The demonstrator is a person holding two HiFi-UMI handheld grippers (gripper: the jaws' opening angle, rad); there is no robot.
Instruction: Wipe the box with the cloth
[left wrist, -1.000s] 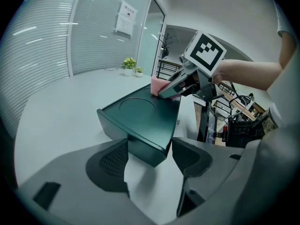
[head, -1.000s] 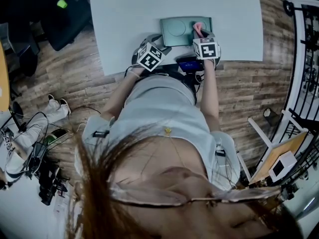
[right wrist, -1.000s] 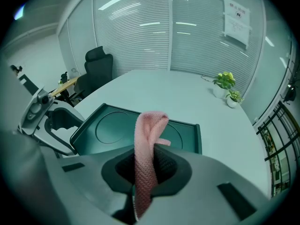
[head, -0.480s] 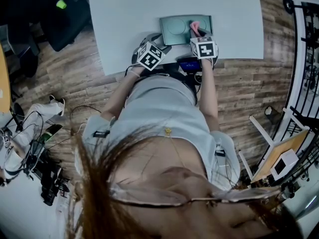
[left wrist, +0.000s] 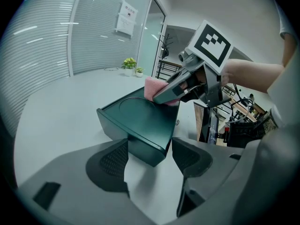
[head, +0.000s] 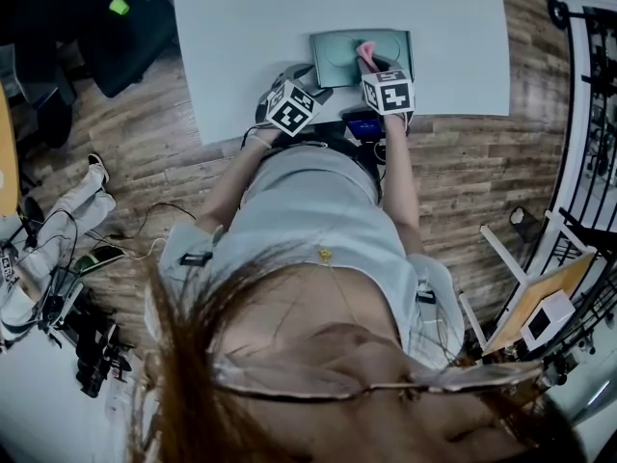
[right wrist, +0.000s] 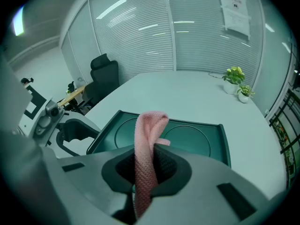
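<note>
A dark green box lies near the front edge of the pale table. My right gripper is shut on a pink cloth and holds it over the box's middle. In the right gripper view the cloth hangs folded between the pads, above the box's top with its two round recesses. My left gripper has the box's near left corner between its jaws, with both pads against its sides. The left gripper view also shows the cloth touching the top.
A black office chair stands beyond the table's far left. Small potted plants sit at the far right end. A dark device with a lit screen is at the table's near edge. Cables and someone's legs lie on the wooden floor.
My right gripper has slid the pink cloth leftward across the box's top. The left gripper and the box have stayed where they were.
</note>
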